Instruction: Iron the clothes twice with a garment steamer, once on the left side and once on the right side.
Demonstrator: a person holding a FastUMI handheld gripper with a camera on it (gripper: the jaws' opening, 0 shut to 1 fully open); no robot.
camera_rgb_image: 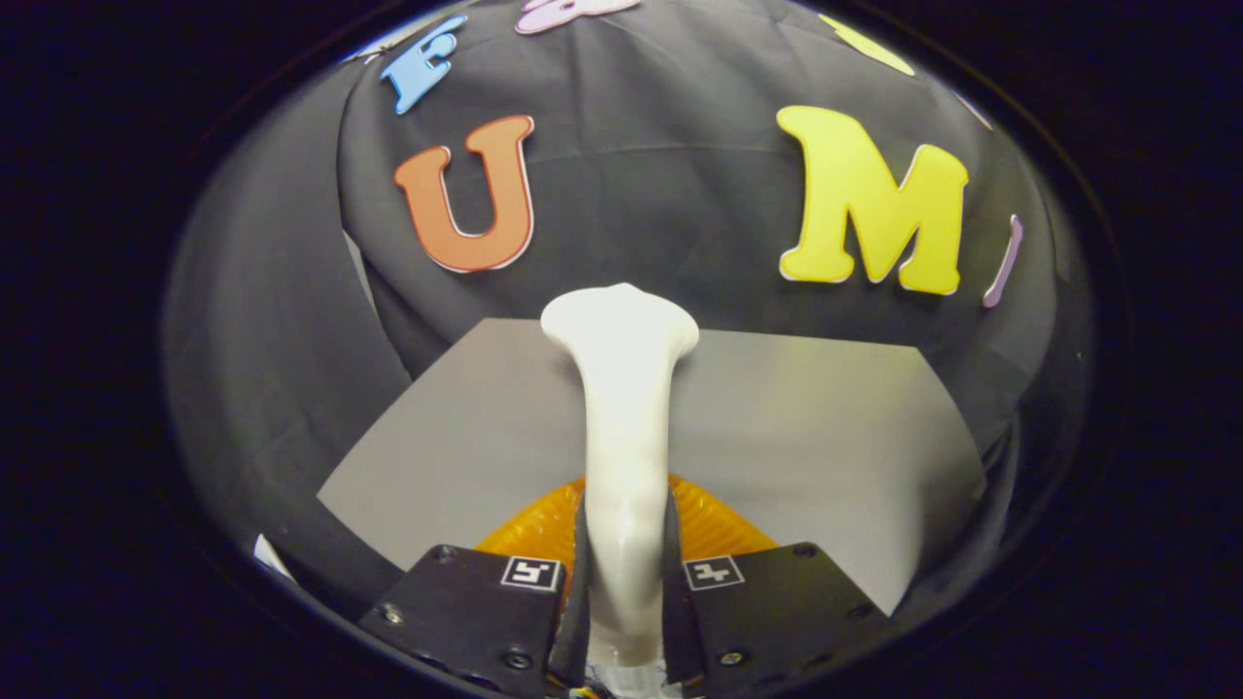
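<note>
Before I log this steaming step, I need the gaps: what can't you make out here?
- Steamer, gripper view: the tongs are shut on its handle; its lower end is cut off between them.
- Orange thing: mostly hidden behind the steamer and tongs, so I can't tell what it is.
- Grey table: near edge hidden by the tongs.

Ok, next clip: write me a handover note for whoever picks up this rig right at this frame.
Gripper: shut on the white garment steamer, both fingers pressing its handle; the steamer stands up between them, its flared head beyond the fingertips.
Things: an orange ribbed piece sits just behind the fingers, either side of the handle. Beyond lies a grey sheet on the black-draped surface. I cannot make out any garment here.
Done: steamer picked up. Whether either pass is done cannot be told.
Left: judging by this, find the clothes, then steam the left side and the right side.
</note>
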